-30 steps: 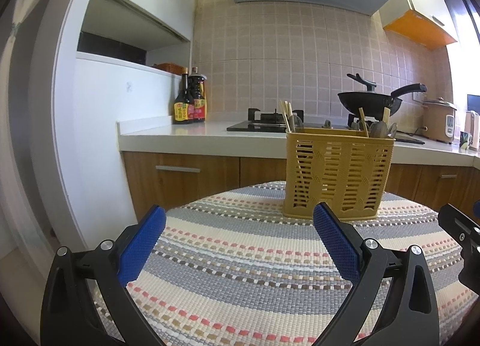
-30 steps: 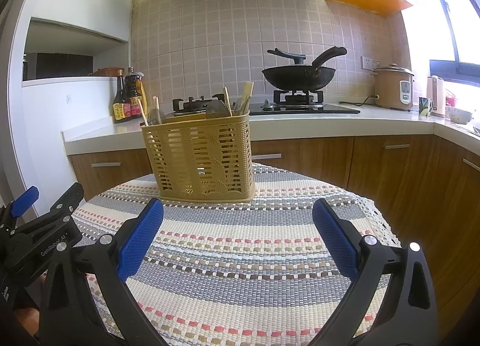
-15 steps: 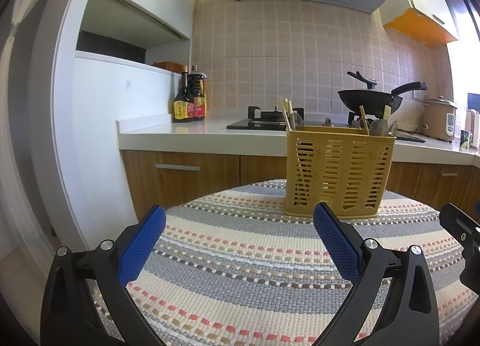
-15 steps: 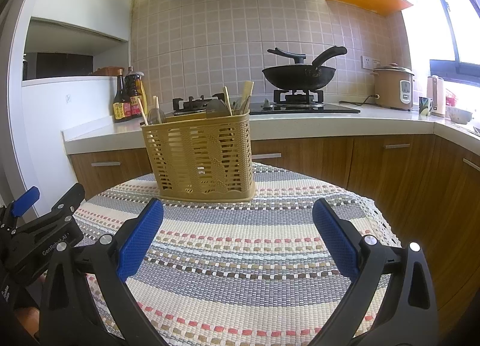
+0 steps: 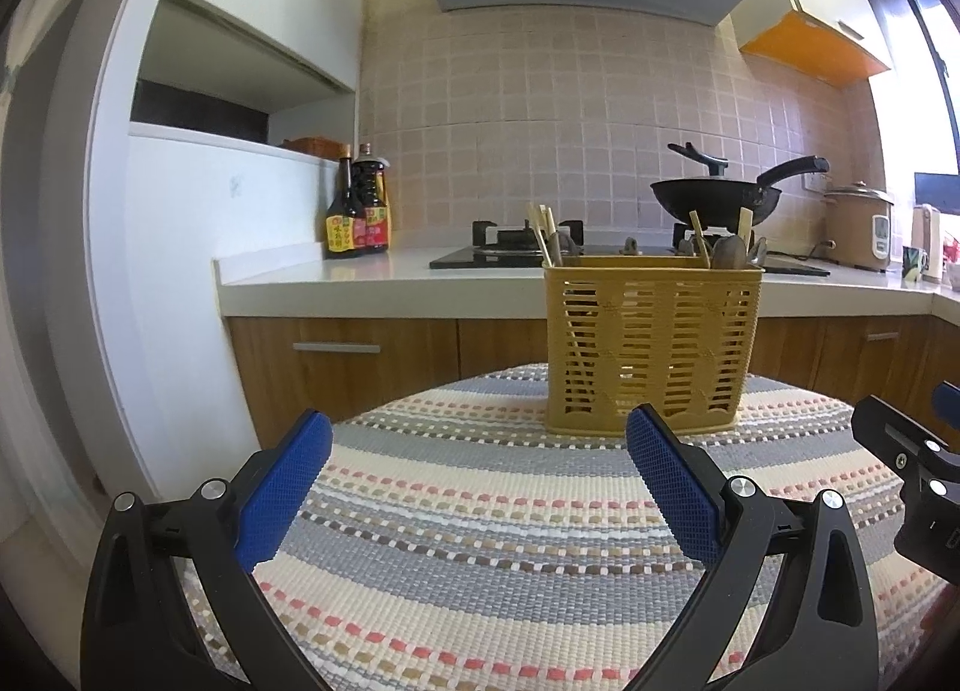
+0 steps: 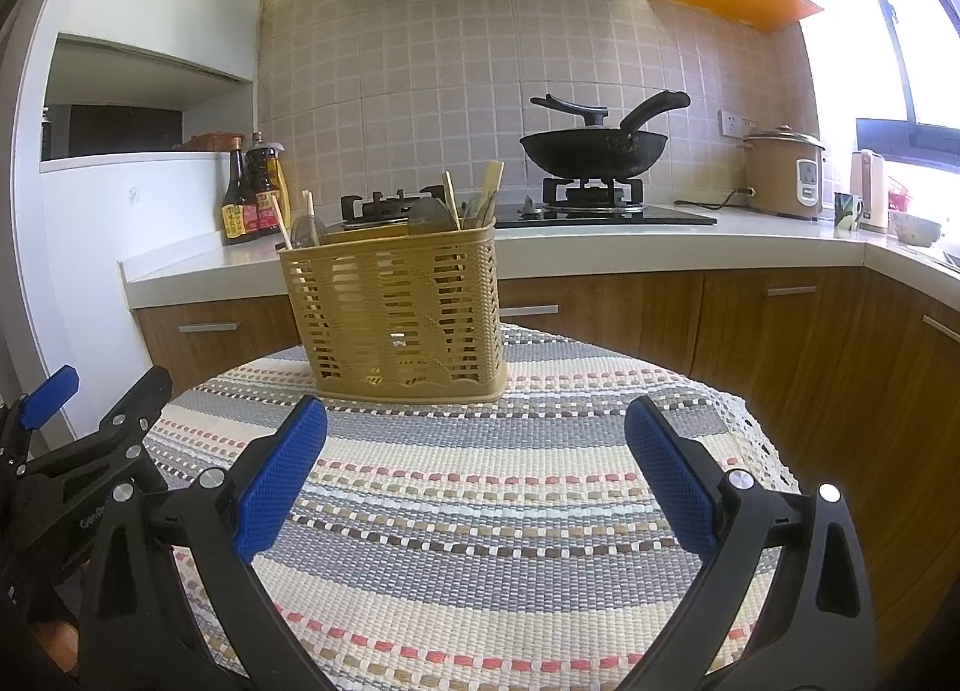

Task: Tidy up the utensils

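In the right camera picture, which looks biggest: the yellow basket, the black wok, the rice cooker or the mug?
1. The yellow basket looks biggest, partly because it stands nearest the camera.
2. The black wok.
3. The rice cooker.
4. The mug looks smallest.

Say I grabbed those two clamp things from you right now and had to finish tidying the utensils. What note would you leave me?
Left gripper: open, holding nothing, above the striped tablecloth.
Right gripper: open, holding nothing, also above the cloth.
The yellow utensil basket stands upright at the far side of the table. Chopsticks and spoons already stick out of it, in groups at either end.
Done: no loose utensils show on the cloth, so everything visible appears stowed.
Left: probably little. Whether the pieces are sorted properly inside cannot be told through the slats, so look in from above before stopping.
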`<act>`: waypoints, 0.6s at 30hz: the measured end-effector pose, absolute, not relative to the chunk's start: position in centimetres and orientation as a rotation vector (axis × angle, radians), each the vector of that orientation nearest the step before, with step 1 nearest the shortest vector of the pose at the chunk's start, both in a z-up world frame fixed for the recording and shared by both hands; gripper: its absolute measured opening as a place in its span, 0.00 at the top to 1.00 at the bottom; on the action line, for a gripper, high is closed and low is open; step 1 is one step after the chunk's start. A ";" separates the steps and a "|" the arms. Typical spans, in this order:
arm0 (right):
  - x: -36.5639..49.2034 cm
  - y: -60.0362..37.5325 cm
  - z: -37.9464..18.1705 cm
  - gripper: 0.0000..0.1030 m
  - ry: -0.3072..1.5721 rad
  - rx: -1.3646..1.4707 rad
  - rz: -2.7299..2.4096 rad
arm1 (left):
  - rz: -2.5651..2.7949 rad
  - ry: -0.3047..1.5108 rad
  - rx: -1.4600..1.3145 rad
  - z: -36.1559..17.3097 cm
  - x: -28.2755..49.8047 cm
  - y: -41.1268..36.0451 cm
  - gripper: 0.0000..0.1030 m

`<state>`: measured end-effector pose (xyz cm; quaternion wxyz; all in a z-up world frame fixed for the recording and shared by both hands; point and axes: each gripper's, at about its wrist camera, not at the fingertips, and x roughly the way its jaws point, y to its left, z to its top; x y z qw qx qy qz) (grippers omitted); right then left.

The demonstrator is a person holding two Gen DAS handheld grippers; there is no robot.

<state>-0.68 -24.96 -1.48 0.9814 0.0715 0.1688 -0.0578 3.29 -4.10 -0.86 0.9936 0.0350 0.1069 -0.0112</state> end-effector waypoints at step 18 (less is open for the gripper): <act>-0.8 -25.1 -1.3 0.08 0.337 0.146 -0.119 | -0.088 0.224 0.052 -1.0 3.1 -3.7 0.07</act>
